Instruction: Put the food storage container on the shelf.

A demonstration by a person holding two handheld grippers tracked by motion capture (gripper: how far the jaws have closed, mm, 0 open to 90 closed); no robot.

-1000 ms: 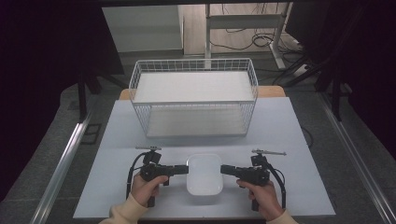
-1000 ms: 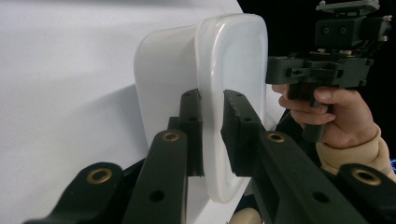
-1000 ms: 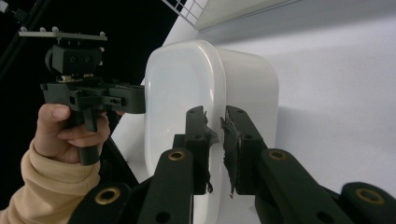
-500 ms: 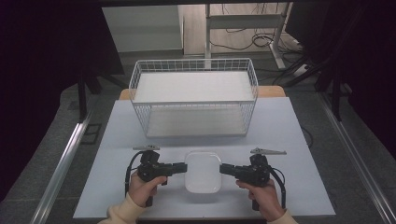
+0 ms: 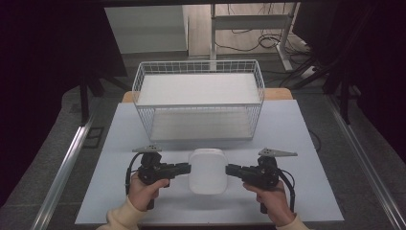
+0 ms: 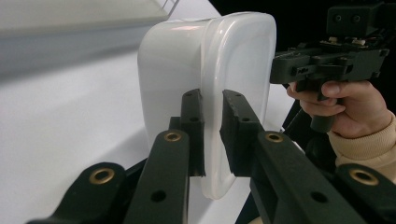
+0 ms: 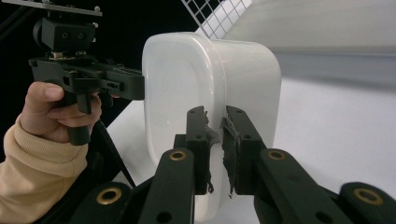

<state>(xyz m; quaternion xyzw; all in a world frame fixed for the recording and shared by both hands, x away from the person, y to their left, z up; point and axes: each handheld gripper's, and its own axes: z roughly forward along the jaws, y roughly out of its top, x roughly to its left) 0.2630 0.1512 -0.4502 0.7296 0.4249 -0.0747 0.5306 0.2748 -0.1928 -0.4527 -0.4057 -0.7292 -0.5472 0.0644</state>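
Note:
A white rounded plastic tub (image 5: 208, 170) hangs a little above the white table (image 5: 306, 129), held from both sides. My left gripper (image 5: 187, 168) is shut on the rim at its left edge. My right gripper (image 5: 229, 169) is shut on the rim at its right edge. In the left gripper view the jaws pinch the tub's (image 6: 205, 84) thin rim, and my left gripper (image 6: 212, 135) faces the other hand and gripper beyond. In the right gripper view my right gripper (image 7: 215, 149) clamps the rim of the tub (image 7: 187, 93) the same way, its pads frayed.
A white wire basket (image 5: 198, 98) stands behind the tub at the table's back middle. A person's hands in cream sleeves (image 5: 119, 218) come in from the bottom. Dark floor, rails and cables surround the table.
Both grippers have risen together with the tub between them, lifting it off the table. The basket has stayed in place.

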